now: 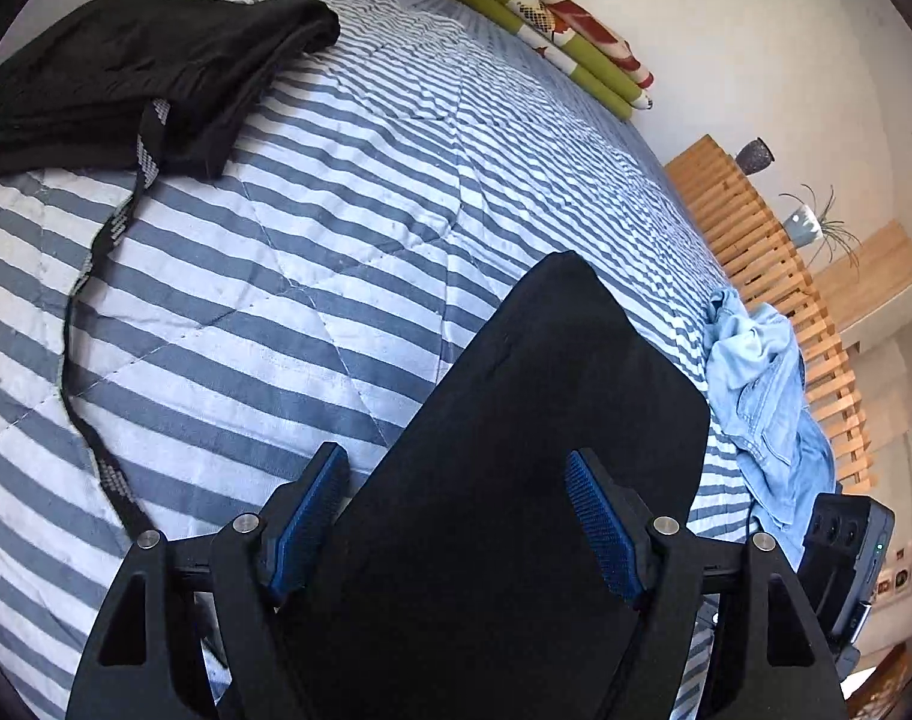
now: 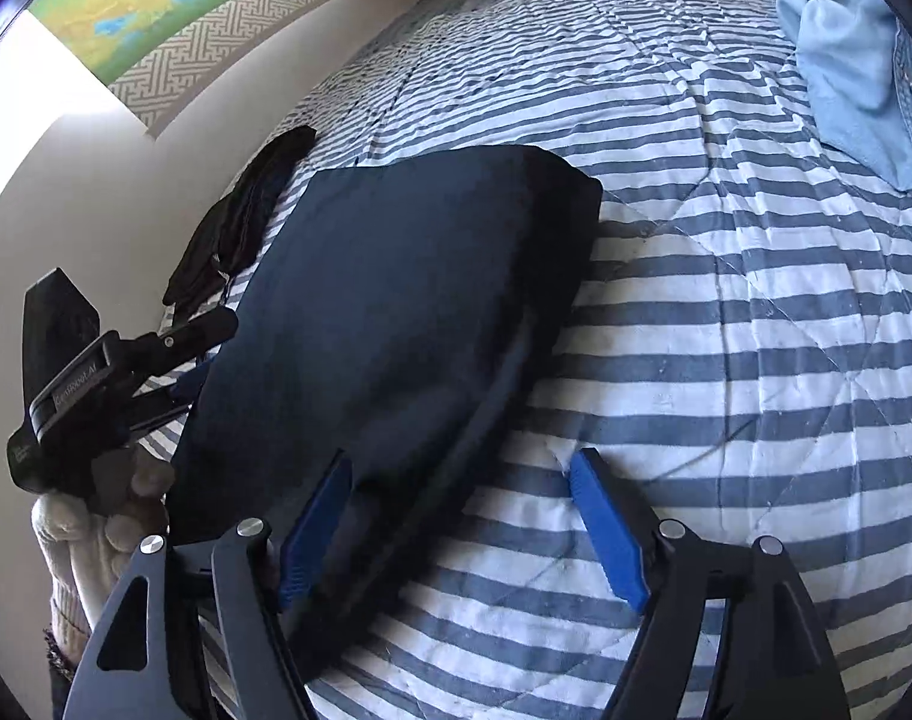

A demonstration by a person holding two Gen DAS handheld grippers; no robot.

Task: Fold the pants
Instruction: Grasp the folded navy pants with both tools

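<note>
Folded dark navy pants [image 1: 540, 420] lie flat on the striped quilt [image 1: 276, 276]. My left gripper [image 1: 456, 516] is open, its blue pads [image 1: 309, 522] standing wide apart over the near end of the pants without pressing them. In the right wrist view the same pants [image 2: 396, 300] lie left of centre. My right gripper [image 2: 462, 522] is open over their near right edge, with one blue pad [image 2: 315, 528] above the cloth and the other above the quilt [image 2: 726, 360]. The left gripper [image 2: 96, 384], held by a gloved hand [image 2: 90, 534], shows at the left.
A black garment [image 1: 126, 72] with a long patterned strap [image 1: 96, 276] lies at the far left. Crumpled light blue jeans [image 1: 762, 396] sit at the bed's right edge, beside a wooden slatted headboard [image 1: 774, 276]. Green and red folded bedding [image 1: 552, 24] lies at the far end.
</note>
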